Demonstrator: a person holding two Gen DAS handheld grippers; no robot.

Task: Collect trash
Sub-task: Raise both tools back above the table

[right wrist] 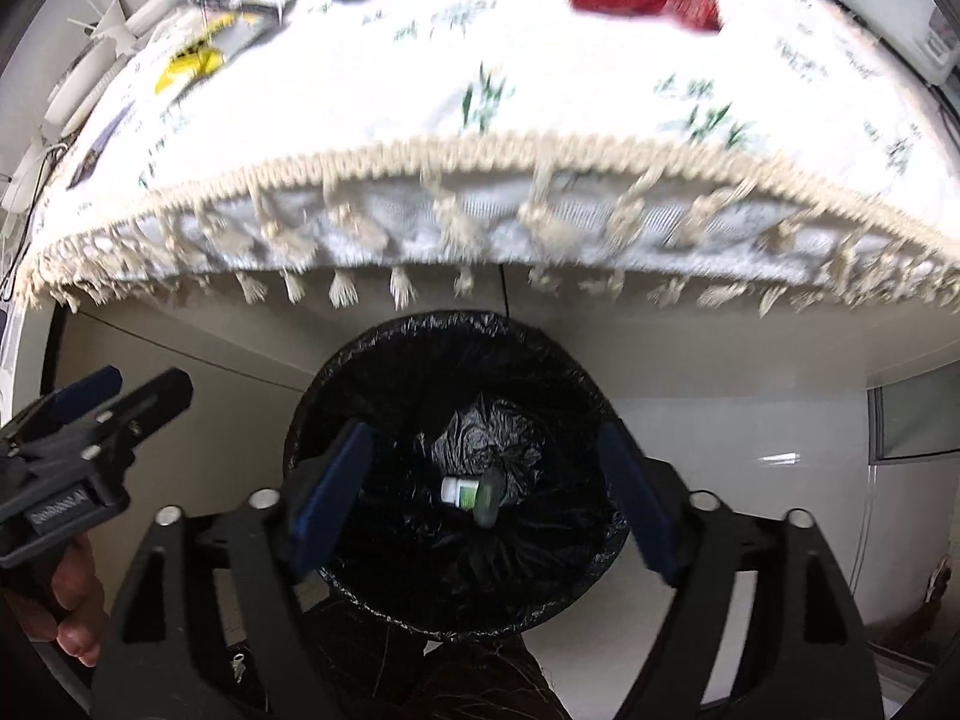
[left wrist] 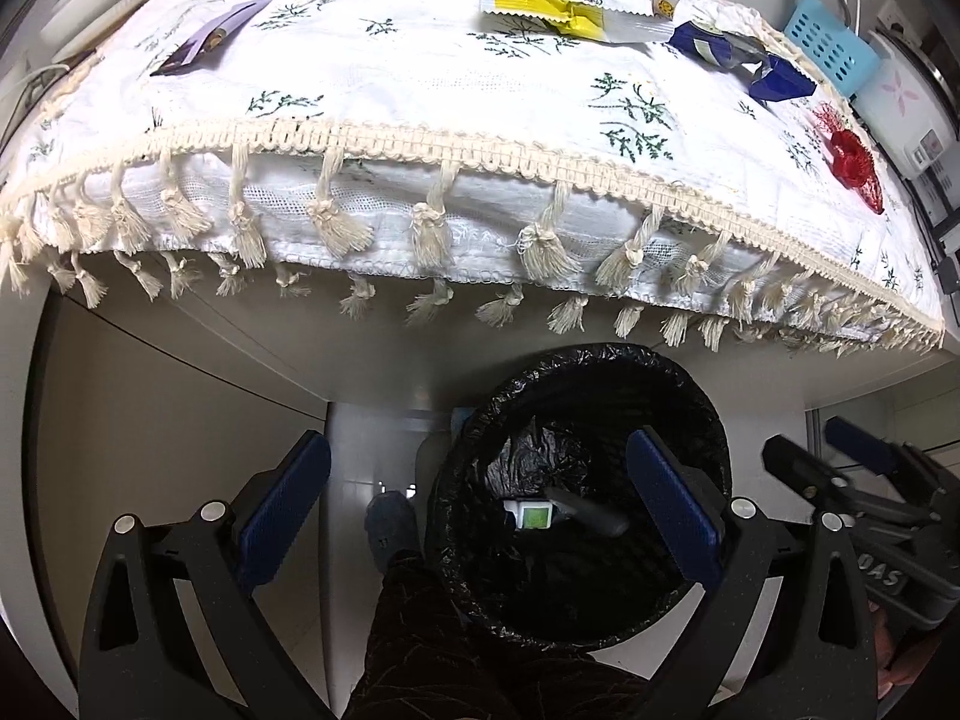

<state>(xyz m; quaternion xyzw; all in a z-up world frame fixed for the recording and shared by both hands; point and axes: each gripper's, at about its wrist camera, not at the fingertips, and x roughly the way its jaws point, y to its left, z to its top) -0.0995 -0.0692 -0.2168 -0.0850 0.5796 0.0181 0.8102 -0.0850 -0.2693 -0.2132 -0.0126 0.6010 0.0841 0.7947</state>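
Observation:
A bin lined with a black bag (left wrist: 600,360) stands on the floor below the table's fringed edge. My left gripper (left wrist: 477,441) hangs open beside and partly over it, nothing between its blue pads. My right gripper (right wrist: 486,429) is directly above the bin (right wrist: 450,324), jaws wide and empty. Inside lie a small white bottle with a green label (right wrist: 459,489) and a grey piece (right wrist: 489,498). On the flowered tablecloth (left wrist: 420,90) lie a yellow wrapper (left wrist: 540,6), a blue wrapper (left wrist: 738,54), a red wrapper (left wrist: 852,162) and a purple wrapper (left wrist: 210,39).
A blue perforated basket (left wrist: 828,42) and a white rice cooker (left wrist: 900,102) stand at the table's far right. The person's dark trouser leg (left wrist: 420,630) and slipper (left wrist: 390,522) are just left of the bin. A white cabinet front (left wrist: 180,420) sits under the table.

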